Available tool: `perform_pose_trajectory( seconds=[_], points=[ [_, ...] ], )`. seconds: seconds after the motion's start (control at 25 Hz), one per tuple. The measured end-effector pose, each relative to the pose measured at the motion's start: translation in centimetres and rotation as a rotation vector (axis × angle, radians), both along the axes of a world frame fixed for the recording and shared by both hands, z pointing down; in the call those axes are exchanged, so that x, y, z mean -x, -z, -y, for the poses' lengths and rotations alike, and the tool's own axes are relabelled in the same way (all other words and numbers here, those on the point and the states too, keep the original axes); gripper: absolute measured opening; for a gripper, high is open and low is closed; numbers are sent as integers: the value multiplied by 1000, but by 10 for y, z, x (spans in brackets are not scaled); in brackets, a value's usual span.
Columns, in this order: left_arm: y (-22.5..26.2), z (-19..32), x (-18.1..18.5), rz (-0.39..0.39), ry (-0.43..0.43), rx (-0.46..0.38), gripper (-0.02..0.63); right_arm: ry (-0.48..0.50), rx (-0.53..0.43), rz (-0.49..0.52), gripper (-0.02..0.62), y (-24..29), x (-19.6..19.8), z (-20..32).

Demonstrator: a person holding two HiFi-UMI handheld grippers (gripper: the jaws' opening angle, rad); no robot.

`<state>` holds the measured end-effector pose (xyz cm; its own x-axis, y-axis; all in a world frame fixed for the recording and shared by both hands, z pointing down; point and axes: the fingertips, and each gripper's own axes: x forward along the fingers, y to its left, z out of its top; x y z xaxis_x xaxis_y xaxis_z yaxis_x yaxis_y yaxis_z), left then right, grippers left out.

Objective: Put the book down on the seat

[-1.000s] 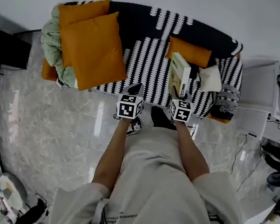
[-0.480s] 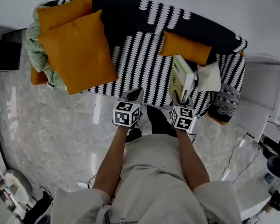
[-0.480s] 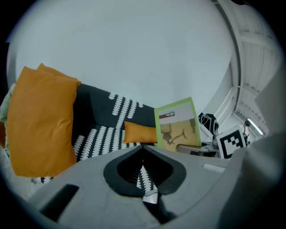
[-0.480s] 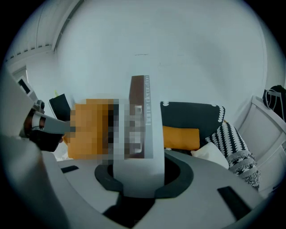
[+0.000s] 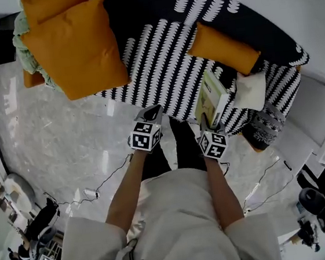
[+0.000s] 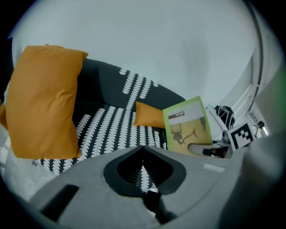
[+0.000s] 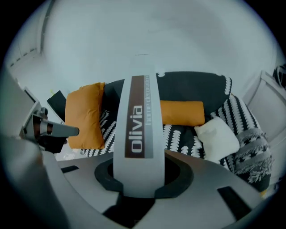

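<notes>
From the head view we see our right gripper clamping the book upright over the striped sofa's front edge. Only the left gripper view shows the left gripper pinched together, empty. The right gripper view shows the book's spine. Marble floor lies below.

Orange cushions, black-and-white patterned sofa, green-and-yellow book.

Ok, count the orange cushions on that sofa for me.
3. At the left end of the sofa in the head view, a large cushion overlaps a second cushion; a smaller cushion sits further right, behind the book. Others may be hidden underneath.
</notes>
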<state>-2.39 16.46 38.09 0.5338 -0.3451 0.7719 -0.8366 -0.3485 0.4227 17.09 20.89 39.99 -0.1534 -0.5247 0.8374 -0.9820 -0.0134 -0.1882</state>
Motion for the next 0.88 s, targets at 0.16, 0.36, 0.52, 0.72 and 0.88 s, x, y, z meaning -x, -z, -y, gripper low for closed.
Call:
perform_pose_trajectory(
  seconds=[0.16, 0.36, 0.52, 0.72, 0.88],
  points=[
    [-22, 8, 6, 36, 38, 10, 0, -32, 59, 74, 123, -21, -6, -1],
    [-45, 38, 8, 54, 15, -8, 0, 91, 81, 176, 123, -47, 15, 24],
    [-74, 57, 1, 74, -43, -18, 0, 160, 102, 267, 123, -74, 32, 45],
    [-115, 62, -1, 70, -99, -13, 0, 75, 210, 475, 123, -118, 57, 54],
    [-152, 62, -10, 66, -117, 7, 0, -55, 239, 645, 123, -143, 68, 68]
  ],
)
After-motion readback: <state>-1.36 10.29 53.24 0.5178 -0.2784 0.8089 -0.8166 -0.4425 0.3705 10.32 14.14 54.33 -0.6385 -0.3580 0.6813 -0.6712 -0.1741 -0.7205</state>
